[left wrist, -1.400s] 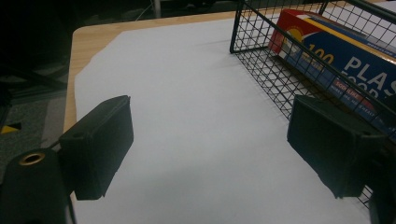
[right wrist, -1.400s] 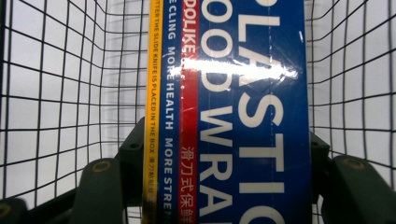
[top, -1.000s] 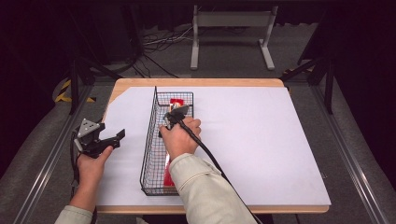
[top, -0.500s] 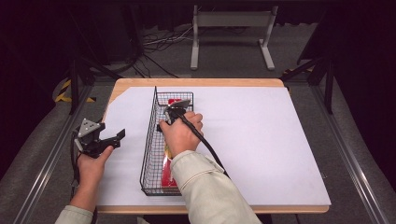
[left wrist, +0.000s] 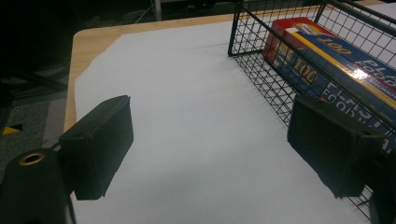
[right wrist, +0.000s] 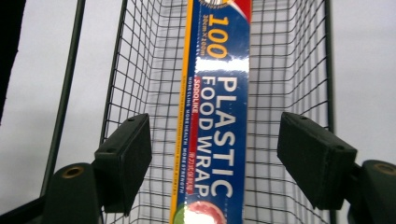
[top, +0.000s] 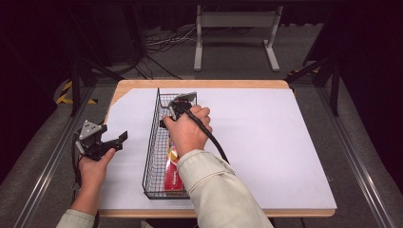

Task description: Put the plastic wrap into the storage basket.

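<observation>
Item: box (right wrist: 217, 116) of plastic food wrap, long and narrow, printed blue with red and yellow trim, glossy finish. Location: lying flat along the floor of the wire basket (right wrist: 299, 70), directly below and ahead of the right gripper (right wrist: 215, 158), its length running away between the two jaws; seen from the left gripper (left wrist: 210, 154) it sits off to the right, behind the basket's near wall. Tool state: right gripper released, jaws just been opening and now standing clear on either side of the box, no pad touching it; left gripper spread wide over the bare white sheet (left wrist: 187, 93), holding nothing. Handling, by judgement: light for its length, thin card over a firm roll, so stiff along the axis but liable to dent under a hard pinch across the faces. The glossy print looks slippery. Best hold: across the narrow width near mid-length, so neither end droops; a grip near one end would let it swing and catch the mesh. Basket walls stand close on both sides, leaving little room for the jaws.
</observation>
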{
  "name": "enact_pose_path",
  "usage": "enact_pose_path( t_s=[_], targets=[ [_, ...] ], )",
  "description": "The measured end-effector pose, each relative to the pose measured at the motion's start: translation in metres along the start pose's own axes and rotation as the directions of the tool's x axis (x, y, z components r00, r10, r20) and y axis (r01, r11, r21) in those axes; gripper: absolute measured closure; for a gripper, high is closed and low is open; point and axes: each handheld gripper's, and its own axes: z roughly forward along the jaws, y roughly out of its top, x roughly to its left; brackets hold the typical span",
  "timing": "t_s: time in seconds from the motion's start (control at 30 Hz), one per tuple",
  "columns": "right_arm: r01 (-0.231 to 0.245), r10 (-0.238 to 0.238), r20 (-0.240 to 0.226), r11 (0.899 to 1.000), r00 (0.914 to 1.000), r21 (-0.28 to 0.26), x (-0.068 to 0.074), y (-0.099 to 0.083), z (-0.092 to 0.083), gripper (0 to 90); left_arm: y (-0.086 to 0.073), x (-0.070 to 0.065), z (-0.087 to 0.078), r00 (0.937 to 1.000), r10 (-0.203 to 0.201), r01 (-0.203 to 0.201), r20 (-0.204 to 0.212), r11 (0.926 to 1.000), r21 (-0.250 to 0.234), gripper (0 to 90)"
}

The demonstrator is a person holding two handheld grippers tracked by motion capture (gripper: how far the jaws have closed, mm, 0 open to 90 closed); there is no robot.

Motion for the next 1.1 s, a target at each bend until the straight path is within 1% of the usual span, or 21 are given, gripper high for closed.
enact_pose_path(
  t_s=[0.07, 0.13, 0.27, 0.3, 0.37, 0.4, 0.43, 0.47, 0.5, 0.53, 0.57, 0.6, 0.67, 0.73, 0.8, 0.83, 0.9, 0.93, 0.97, 1.1],
  targets=[
    [0.007, -0.007, 0.002, 1.000, 1.0000, -0.001, -0.002, 0.001, -0.002, 25.6, 0.000, 0.000, 0.000, 1.0000, -0.001, 0.001, 0.001, 1.0000, -0.001, 15.1],
    [0.004, -0.004, -0.013, 1.000, 0.9999, -0.012, -0.007, 0.005, -0.008, 23.8, 0.000, 0.000, 0.000, 1.0000, 0.000, 0.000, 0.001, 1.0000, 0.000, 15.1],
    [0.022, -0.022, -0.019, 0.999, 0.9996, -0.031, -0.018, 0.010, -0.019, 22.0, 0.000, 0.001, 0.000, 1.0000, -0.002, 0.002, 0.000, 1.0000, -0.001, 15.1],
    [0.022, -0.022, -0.019, 0.999, 0.9996, -0.031, -0.018, 0.010, -0.019, 22.0, 0.000, 0.002, 0.001, 1.0000, -0.004, 0.004, -0.001, 1.0000, -0.003, 15.1],
    [0.037, -0.038, -0.012, 0.999, 0.9992, -0.033, -0.026, 0.012, -0.025, 21.7, 0.000, 0.003, 0.000, 1.0000, -0.008, 0.008, -0.003, 1.0000, -0.003, 15.1],
    [0.045, -0.045, -0.008, 0.998, 0.9989, -0.046, -0.034, 0.014, -0.032, 21.2, 0.000, 0.003, 0.000, 0.9999, -0.011, 0.011, -0.004, 0.9999, -0.001, 15.1],
    [0.045, -0.045, -0.008, 0.998, 0.9989, -0.046, -0.034, 0.014, -0.032, 21.2, 0.000, 0.003, 0.000, 0.9999, -0.011, 0.011, -0.004, 0.9999, -0.001, 15.1],
    [0.047, -0.048, -0.009, 0.998, 0.9988, -0.049, -0.037, 0.015, -0.034, 20.7, 0.000, 0.003, 0.000, 0.9999, -0.011, 0.011, -0.005, 0.9999, -0.002, 15.1],
    [0.044, -0.045, -0.011, 0.997, 0.9989, -0.057, -0.042, 0.017, -0.038, 20.6, 0.000, 0.003, 0.000, 0.9999, -0.011, 0.011, -0.005, 0.9999, -0.001, 15.1],
    [0.039, -0.040, -0.015, 0.997, 0.9991, -0.062, -0.050, 0.019, -0.044, 20.0, 0.000, 0.003, 0.000, 0.9999, -0.011, 0.011, -0.003, 0.9999, -0.001, 15.1],
    [0.039, -0.040, -0.015, 0.997, 0.9991, -0.062, -0.050, 0.019, -0.044, 20.0, 0.000, 0.003, 0.000, 0.9999, -0.011, 0.011, -0.003, 0.9999, -0.001, 15.1],
    [0.042, -0.043, -0.017, 0.997, 0.9989, -0.066, -0.054, 0.020, -0.046, 19.7, 0.000, 0.002, 0.001, 1.0000, -0.010, 0.010, 0.000, 0.9999, 0.002, 15.1],
    [0.037, -0.038, -0.018, 0.996, 0.9991, -0.075, -0.063, 0.022, -0.052, 19.3, 0.000, 0.002, 0.001, 1.0000, -0.008, 0.008, 0.001, 1.0000, 0.004, 14.9],
    [0.040, -0.042, -0.028, 0.996, 0.9987, -0.079, -0.070, 0.024, -0.055, 17.0, 0.000, 0.002, 0.001, 1.0000, -0.004, 0.004, -0.001, 1.0000, 0.003, 14.9],
    [0.049, -0.051, -0.030, 0.995, 0.9982, -0.087, -0.077, 0.025, -0.058, 15.4, 0.000, 0.003, 0.001, 1.0000, -0.007, 0.007, -0.002, 1.0000, 0.004, 14.8],
    [0.053, -0.056, -0.030, 0.995, 0.9980, -0.086, -0.084, 0.026, -0.061, 15.0, 0.000, 0.003, 0.001, 1.0000, -0.009, 0.009, -0.003, 0.9999, 0.005, 14.8],
    [0.060, -0.063, -0.035, 0.994, 0.9974, -0.094, -0.091, 0.027, -0.064, 13.9, -0.001, 0.004, 0.001, 1.0000, -0.009, 0.009, -0.003, 0.9999, 0.007, 14.8],
    [0.060, -0.064, -0.035, 0.993, 0.9973, -0.098, -0.096, 0.028, -0.066, 13.9, -0.001, 0.004, 0.001, 0.9999, -0.012, 0.012, -0.003, 0.9999, 0.006, 14.8],
    [0.060, -0.064, -0.035, 0.993, 0.9973, -0.098, -0.096, 0.028, -0.066, 13.9, -0.001, 0.004, 0.001, 0.9999, -0.012, 0.012, -0.003, 0.9999, 0.006, 14.7],
    [0.068, -0.074, -0.048, 0.991, 0.9961, -0.114, -0.113, 0.030, -0.073, 13.7, -0.001, 0.005, 0.001, 0.9999, -0.014, 0.014, -0.004, 0.9999, 0.006, 14.7]
  ],
)
